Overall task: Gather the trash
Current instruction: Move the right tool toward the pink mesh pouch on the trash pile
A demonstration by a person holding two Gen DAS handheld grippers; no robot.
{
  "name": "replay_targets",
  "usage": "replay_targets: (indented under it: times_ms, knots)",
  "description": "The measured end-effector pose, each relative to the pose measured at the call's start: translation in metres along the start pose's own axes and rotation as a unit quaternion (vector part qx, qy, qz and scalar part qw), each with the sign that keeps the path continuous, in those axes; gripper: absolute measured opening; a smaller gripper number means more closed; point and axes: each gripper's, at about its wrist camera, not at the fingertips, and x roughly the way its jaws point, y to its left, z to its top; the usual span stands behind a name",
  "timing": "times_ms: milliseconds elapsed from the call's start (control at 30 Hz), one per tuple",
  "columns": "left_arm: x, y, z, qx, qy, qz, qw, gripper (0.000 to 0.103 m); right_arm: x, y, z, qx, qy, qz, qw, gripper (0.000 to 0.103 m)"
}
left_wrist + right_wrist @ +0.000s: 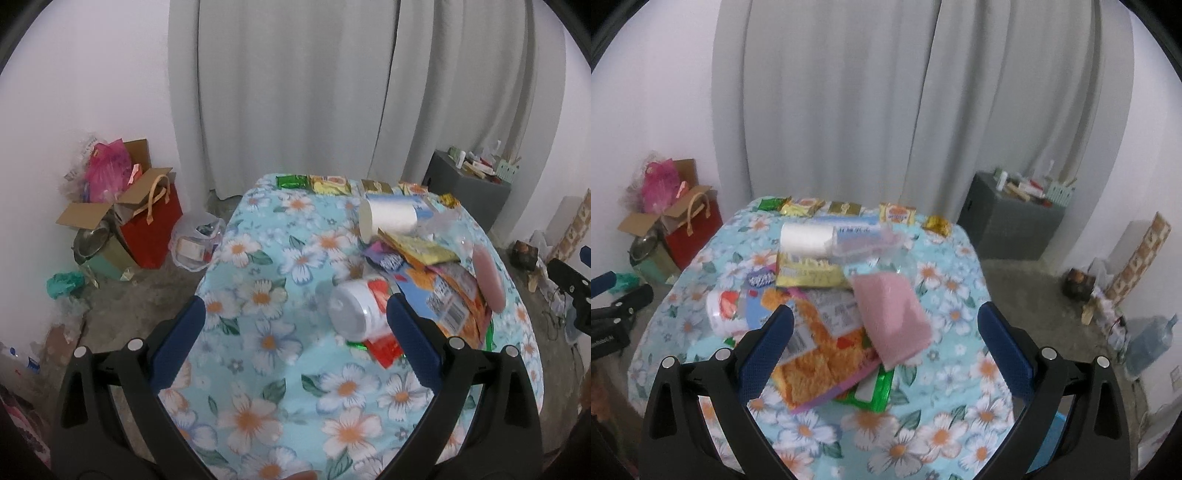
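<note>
A pile of trash lies on a table with a floral cloth [258,280] [960,369]. A white strawberry-print cup [358,310] [726,312] lies on its side beside an orange snack wrapper [461,295] [820,350]. A pink sponge [890,317] [489,277] rests on top of the wrappers. Farther back lie a white paper cup [388,218] [807,238] and a yellow wrapper [809,273] [421,247]. My left gripper [295,325] is open above the cloth, its right finger next to the strawberry cup. My right gripper [886,332] is open over the pile, with the sponge and orange wrapper between its fingers.
Small sweet packets [897,213] line the table's far edge. On the floor at left stand a red bag [155,225], a cardboard box [107,206] and a clear plastic bag [195,243]. A grey cabinet [1008,221] stands at back right, a water jug [1148,343] at the right.
</note>
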Motion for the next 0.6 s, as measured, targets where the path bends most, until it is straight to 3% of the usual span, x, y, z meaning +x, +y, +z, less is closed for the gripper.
replay_targets:
  times_ms: [200,300,433,600]
  knots:
    - [0.013,0.007,0.013,-0.014,0.009,-0.030,0.9994,0.094,0.007,-0.003,0.012,-0.012,-0.010,-0.015,1.000,0.097]
    - [0.019,0.005,0.018,-0.010,0.014,-0.041,0.9990,0.094,0.010,-0.011,0.013,0.001,-0.015,0.001,1.000,0.097]
    - [0.023,0.000,0.022,0.006,0.007,-0.070,0.9975,0.094,0.014,-0.025,0.005,0.025,-0.020,0.025,0.999,0.097]
    - [0.027,-0.018,0.029,0.026,0.000,-0.114,0.9931,0.094,0.017,-0.044,-0.012,0.050,-0.017,0.022,0.998,0.097]
